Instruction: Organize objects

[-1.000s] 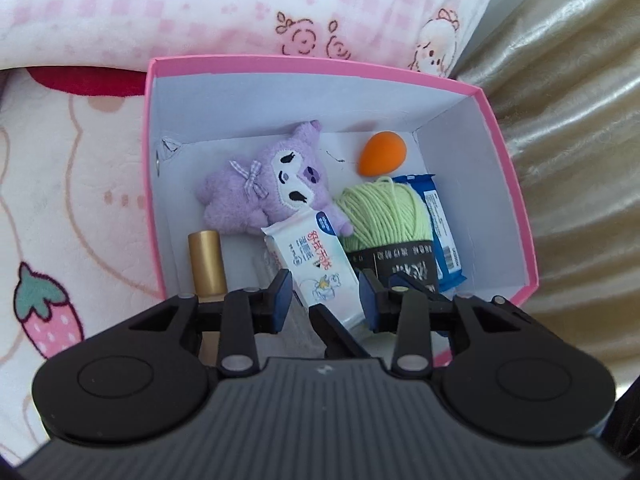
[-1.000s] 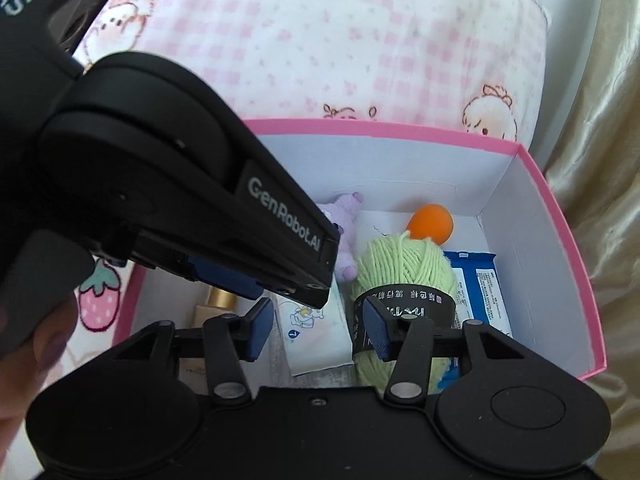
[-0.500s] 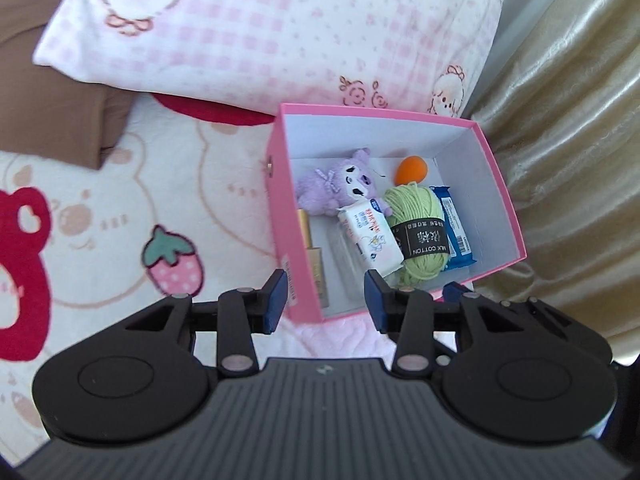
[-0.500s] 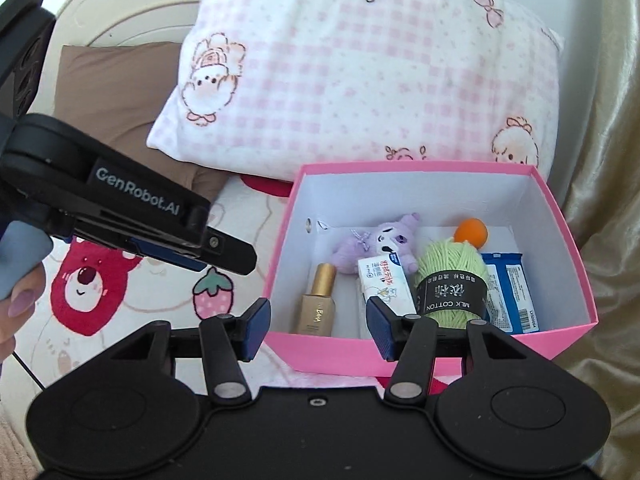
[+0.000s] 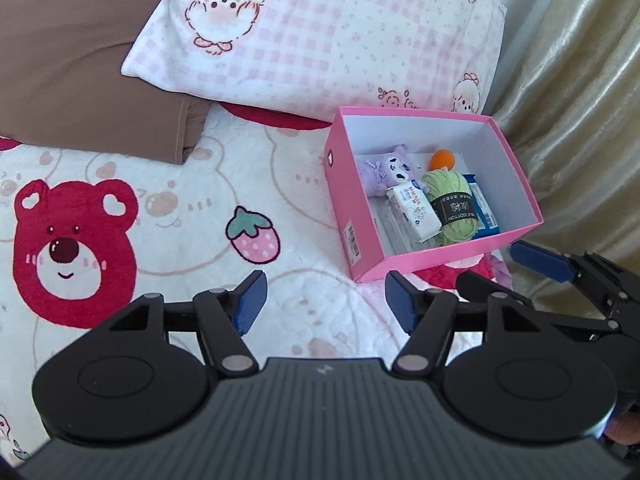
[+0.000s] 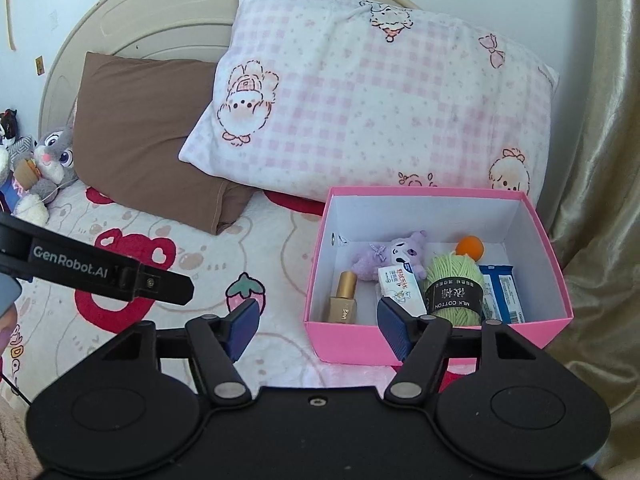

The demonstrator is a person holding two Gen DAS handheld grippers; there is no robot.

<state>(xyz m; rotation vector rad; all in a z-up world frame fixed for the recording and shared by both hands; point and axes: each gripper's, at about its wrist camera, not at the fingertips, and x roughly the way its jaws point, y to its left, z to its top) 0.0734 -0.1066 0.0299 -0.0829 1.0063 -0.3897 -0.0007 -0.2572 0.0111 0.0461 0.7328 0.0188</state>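
A pink box (image 5: pixel 362 220) (image 6: pixel 436 342) stands on the bed by the curtain. Inside lie a purple plush (image 5: pixel 382 170) (image 6: pixel 394 256), a white tissue pack (image 5: pixel 412 210) (image 6: pixel 400 286), green yarn (image 5: pixel 454 204) (image 6: pixel 454 286), an orange egg-shaped sponge (image 5: pixel 442 159) (image 6: pixel 470 247), a blue packet (image 5: pixel 484 210) (image 6: pixel 502 292) and a gold bottle (image 6: pixel 344 300). My left gripper (image 5: pixel 324 304) hovers over the blanket, left of the box, its jaws opening with nothing between them. My right gripper (image 6: pixel 318 326) hangs before the box's near wall, its jaws also opening and empty.
A pink checked pillow (image 6: pixel 372 92) and a brown pillow (image 6: pixel 136 132) lie behind the box. The bear-print blanket (image 5: pixel 160 220) spreads to the left. A gold curtain (image 6: pixel 600 200) hangs on the right. Stuffed toys (image 6: pixel 44 164) sit at the far left.
Both grippers have pulled back and up from inside the box, the left one going left over the blanket. Their jaws have widened. The box's contents have stayed put.
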